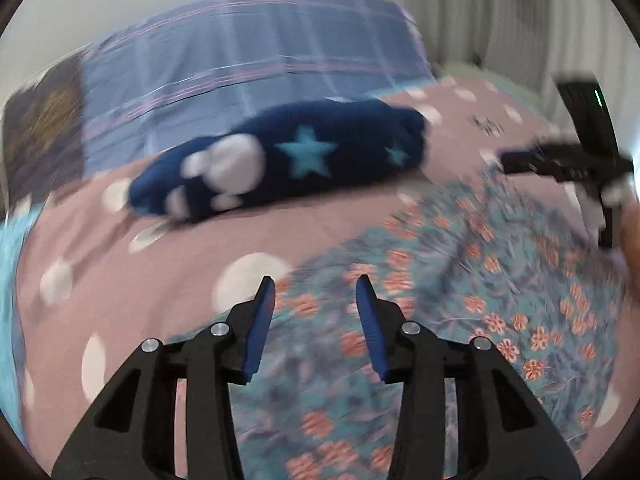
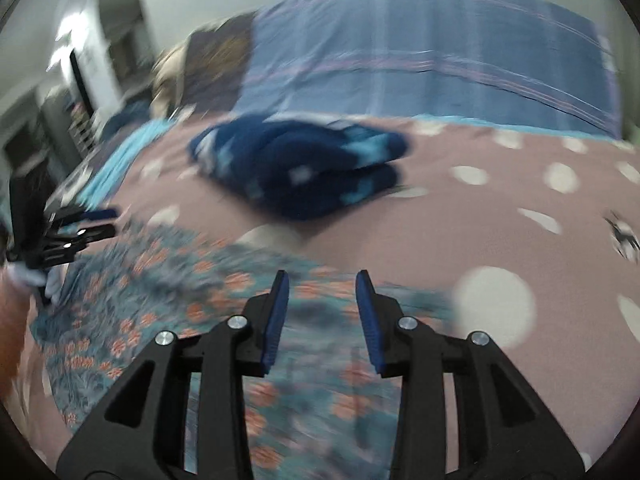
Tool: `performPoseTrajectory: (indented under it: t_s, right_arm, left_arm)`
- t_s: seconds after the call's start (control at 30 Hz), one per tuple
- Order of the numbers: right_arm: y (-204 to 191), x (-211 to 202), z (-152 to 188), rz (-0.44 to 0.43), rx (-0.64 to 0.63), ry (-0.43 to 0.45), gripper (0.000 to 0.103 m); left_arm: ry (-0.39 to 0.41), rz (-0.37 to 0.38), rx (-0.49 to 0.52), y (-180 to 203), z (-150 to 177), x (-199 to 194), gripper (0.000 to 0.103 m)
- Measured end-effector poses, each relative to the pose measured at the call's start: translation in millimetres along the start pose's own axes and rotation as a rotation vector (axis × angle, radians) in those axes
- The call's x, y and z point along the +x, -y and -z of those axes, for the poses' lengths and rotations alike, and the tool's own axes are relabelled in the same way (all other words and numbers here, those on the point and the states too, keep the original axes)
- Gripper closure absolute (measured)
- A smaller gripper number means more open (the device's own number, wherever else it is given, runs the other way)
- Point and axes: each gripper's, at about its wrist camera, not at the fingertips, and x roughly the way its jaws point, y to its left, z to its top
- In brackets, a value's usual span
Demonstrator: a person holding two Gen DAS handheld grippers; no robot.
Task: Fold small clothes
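Observation:
A teal garment with orange flowers lies spread on the pink dotted bed cover; in the right wrist view the same floral garment spreads to the left and under the fingers. My left gripper hovers over its left edge, open, with nothing between its blue pads. My right gripper hovers over the garment's right edge, also open and empty. Each gripper shows in the other's view: the right one at far right, the left one at far left. A folded navy garment with stars lies farther back; it shows blurred as a navy bundle.
A blue plaid blanket covers the back of the bed. A dark patterned cushion sits at the back left. A light blue cloth edge runs along the bed's left side. Room furniture stands beyond it.

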Motion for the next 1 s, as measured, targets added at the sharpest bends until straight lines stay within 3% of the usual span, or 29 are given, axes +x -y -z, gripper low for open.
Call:
performPoseTrajectory:
  t_s: [0.07,0.2,0.27,0.37,0.43,0.5,0.63,0.67,0.7,0.73,0.77,0.87,0.93,1.0]
  right_arm:
    - [-19.0,18.5,-0.4,0.029,-0.088,-0.048,0.057]
    - [-31.9,47.8,5.4,0.085,-0.148,-0.125,0.057]
    - [-28.8,50.9,7.4,0.074,-0.141,-0.131,0.057]
    - [-24.6,43.6,7.0,0.046,-0.114,-0.103,0.057]
    - [-20.8,40.0,3.5,0.004,-0.082,-0.075,0.058]
    - [-16.6,41.4,-0.8,0.021,-0.068,-0.071,0.058]
    - [-20.8,58.6,3.2,0.037,-0.115,-0.14,0.059]
    - [-22.9,56.9,3.7,0.034,-0.125,-0.132,0.07]
    - [-26.8,50.8,2.8,0.015,-0.134,-0.11,0.091]
    - [-29.2,44.5,2.1,0.031,-0.14,-0.077,0.094]
    - [-31.3,38.4,1.9,0.049,-0.146,-0.046,0.101]
    - [-29.4,20.5,-4.4,0.04,-0.111,0.037,0.101]
    - [-25.5,29.1,-6.2,0.044,-0.093,0.021,0.101]
    - [-19.8,52.1,-0.7,0.061,-0.078,-0.051,0.098]
  left_arm:
    - [-0.041,-0.024,0.091,17.9,-2.0,10.6,0.057]
    - [-0.157,-0.133,0.203,23.6,4.6,25.3,0.057]
    - [-0.204,-0.202,0.227,11.8,10.7,23.1,0.057]
    - [-0.192,-0.238,0.176,-8.8,10.1,10.6,0.057]
    - [-0.109,-0.169,0.105,-21.5,3.4,-1.7,0.057]
    - [-0.065,-0.096,0.074,-22.9,-2.7,0.8,0.057]
    - [-0.121,-0.019,0.132,-7.9,-4.1,35.3,0.056]
    - [-0.145,-0.013,0.166,0.8,-0.7,44.8,0.059]
    - [-0.157,-0.02,0.2,9.2,2.6,49.3,0.068]
    - [-0.149,-0.017,0.215,13.1,2.8,48.7,0.096]
    - [-0.121,-0.046,0.235,18.8,1.1,43.3,0.098]
    - [-0.057,-0.113,0.217,16.5,-5.0,28.0,0.1]
    - [-0.059,-0.168,0.193,6.7,-6.8,30.6,0.101]
    - [-0.125,-0.245,0.174,-7.0,-1.5,47.3,0.101]
